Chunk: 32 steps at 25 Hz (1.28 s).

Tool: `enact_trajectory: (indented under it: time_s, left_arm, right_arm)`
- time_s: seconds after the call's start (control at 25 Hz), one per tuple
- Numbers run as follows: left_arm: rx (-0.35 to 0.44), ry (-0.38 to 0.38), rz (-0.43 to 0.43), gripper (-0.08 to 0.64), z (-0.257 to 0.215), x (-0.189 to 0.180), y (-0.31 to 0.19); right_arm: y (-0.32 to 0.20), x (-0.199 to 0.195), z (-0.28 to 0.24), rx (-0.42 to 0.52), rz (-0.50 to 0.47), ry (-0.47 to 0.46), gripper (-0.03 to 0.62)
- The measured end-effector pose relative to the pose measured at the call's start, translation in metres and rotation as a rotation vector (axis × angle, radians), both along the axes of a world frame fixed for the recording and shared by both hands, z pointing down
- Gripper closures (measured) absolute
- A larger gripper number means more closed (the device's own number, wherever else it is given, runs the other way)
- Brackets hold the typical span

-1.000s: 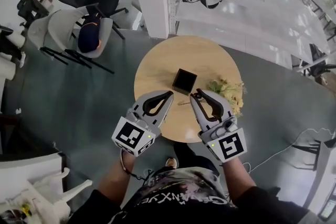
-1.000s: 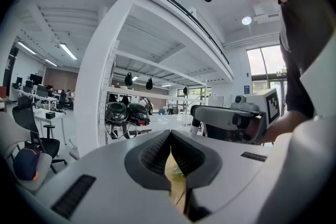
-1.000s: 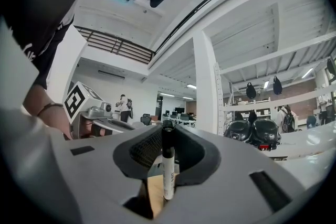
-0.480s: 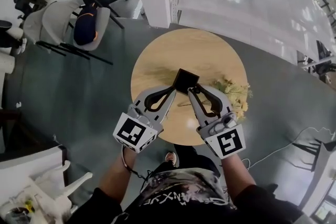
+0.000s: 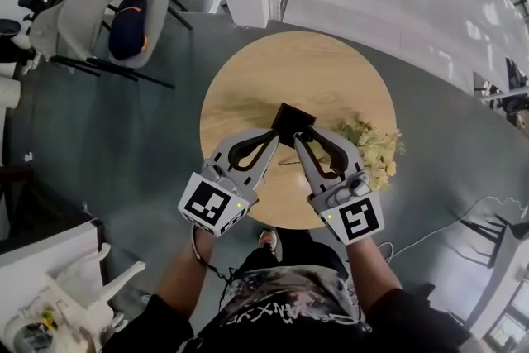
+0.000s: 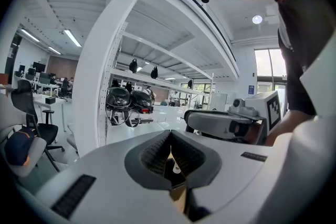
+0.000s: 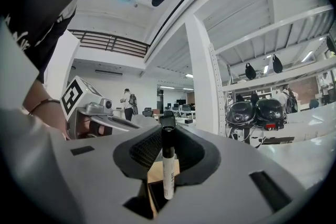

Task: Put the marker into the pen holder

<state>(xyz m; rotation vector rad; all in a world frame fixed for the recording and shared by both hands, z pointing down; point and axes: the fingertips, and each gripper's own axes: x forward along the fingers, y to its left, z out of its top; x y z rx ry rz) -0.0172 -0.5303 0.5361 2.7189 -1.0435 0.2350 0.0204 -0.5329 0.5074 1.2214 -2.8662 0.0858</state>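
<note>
Right gripper [image 7: 168, 131] clamped on white marker with black cap [image 7: 167, 173], upright, lower end over square black pen holder [image 5: 291, 120]. Left gripper [image 6: 169, 136] jaws together, empty, tips at holder's near-left edge.

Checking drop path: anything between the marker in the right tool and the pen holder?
Nothing visible. The marker hangs upright in the right tool over the pen holder; the left tool is alongside.

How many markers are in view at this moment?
1: the marker is clamped upright in the right claw, near the pen holder; more could be hidden inside it.
</note>
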Motion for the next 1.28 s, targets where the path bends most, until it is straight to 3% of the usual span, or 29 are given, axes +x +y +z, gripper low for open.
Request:
enact_trajectory:
  time_s: [0.56,1.28]
  left_arm:
    - [-0.059,-0.002,-0.005,0.54,0.047,0.01,-0.008]
    - [-0.095,0.002,-0.02,0.54,0.068,0.015,-0.003]
  right_arm:
    - [-0.008,0.003,0.068,-0.069,-0.006,0.026,0.522]
    - [-0.003,0.007,0.124,-0.146,0.006,0.083,0.522]
